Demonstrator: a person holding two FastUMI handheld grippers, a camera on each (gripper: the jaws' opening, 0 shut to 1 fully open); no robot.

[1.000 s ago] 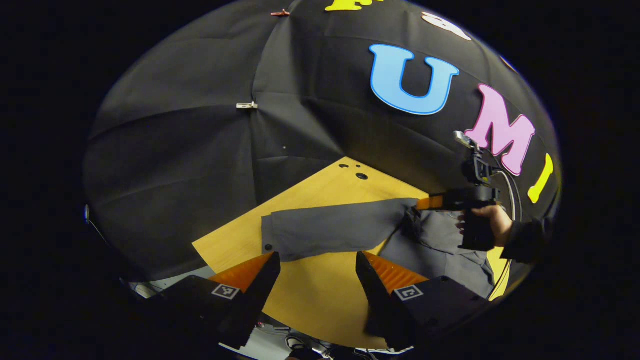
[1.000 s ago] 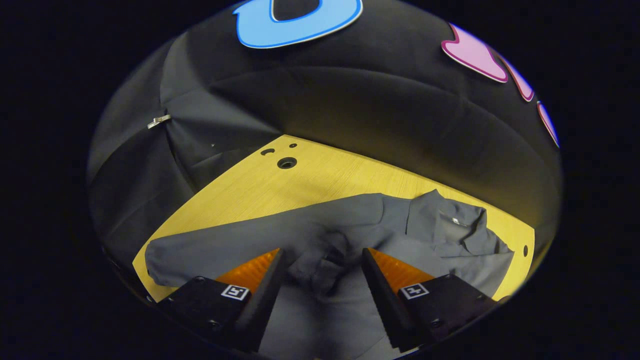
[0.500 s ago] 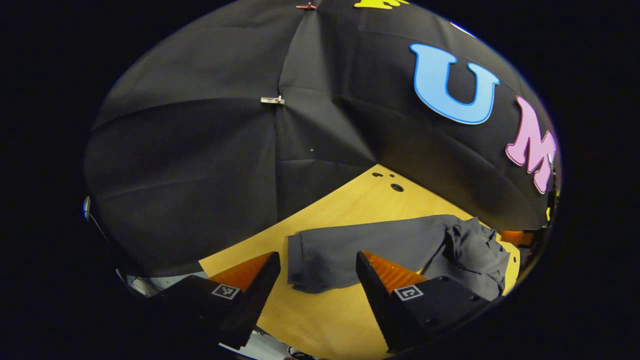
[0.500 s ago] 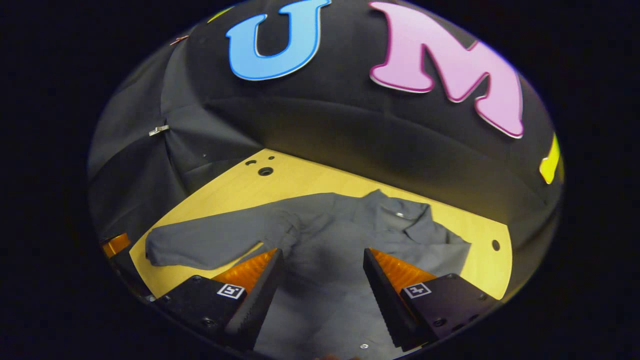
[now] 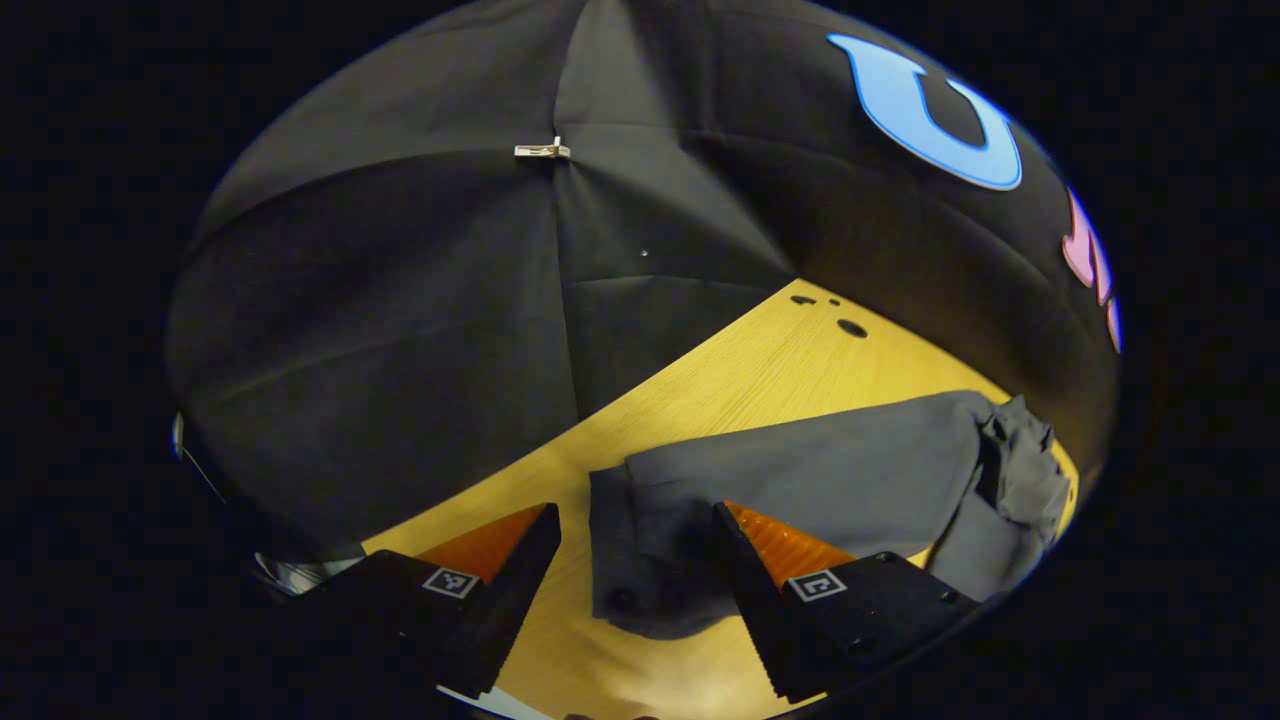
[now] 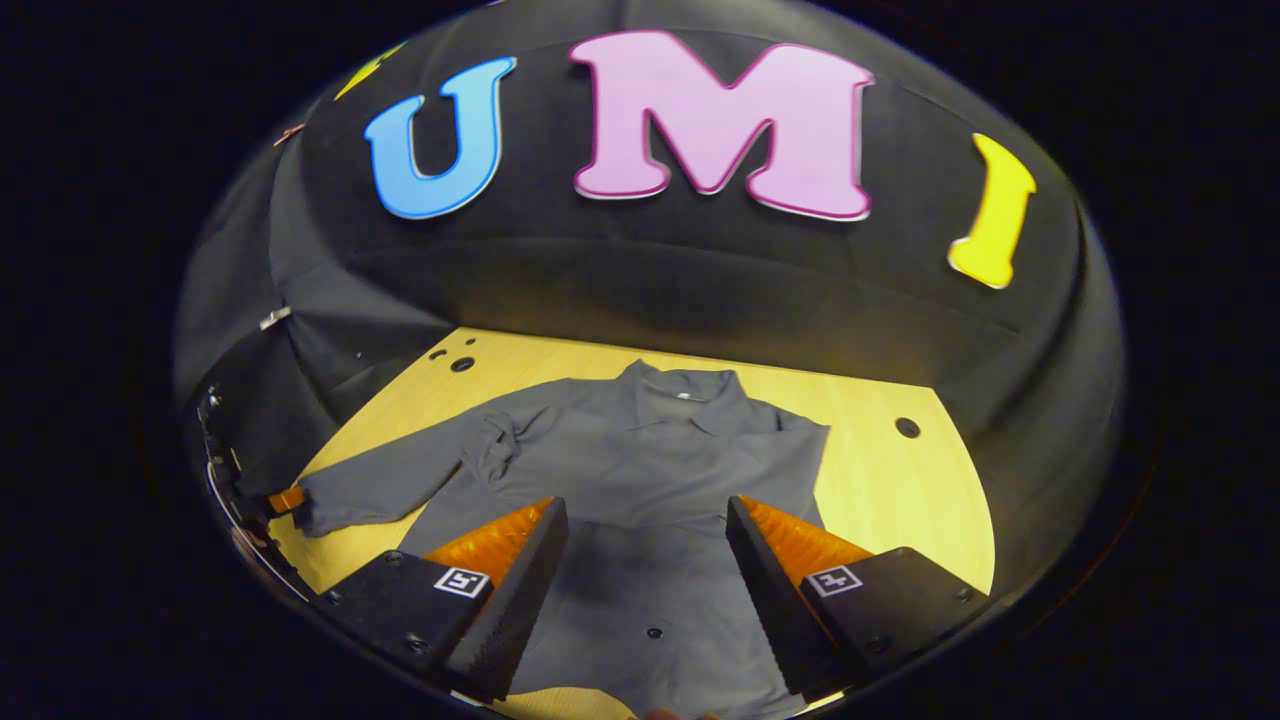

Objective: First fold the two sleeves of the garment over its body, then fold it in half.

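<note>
Grey shirt (image 6: 640, 460) flat on wooden table (image 6: 880, 480); both grippers (image 5: 630, 560) (image 6: 645, 570) spread apart (left straddling sleeve cuff (image 5: 640, 560)).

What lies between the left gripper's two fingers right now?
In the left gripper view, the sleeve's cuff end lies on the table between the open left gripper fingers; neither finger visibly presses it.

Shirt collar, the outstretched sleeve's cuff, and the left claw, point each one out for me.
shirt collar (image 6: 690, 392), right gripper view, on the folded collar at the neck.
sleeve cuff (image 5: 640, 560), left gripper view, on the end of the sleeve.
left claw (image 5: 635, 540), left gripper view, midway between its open fingertips, over the cuff.
</note>
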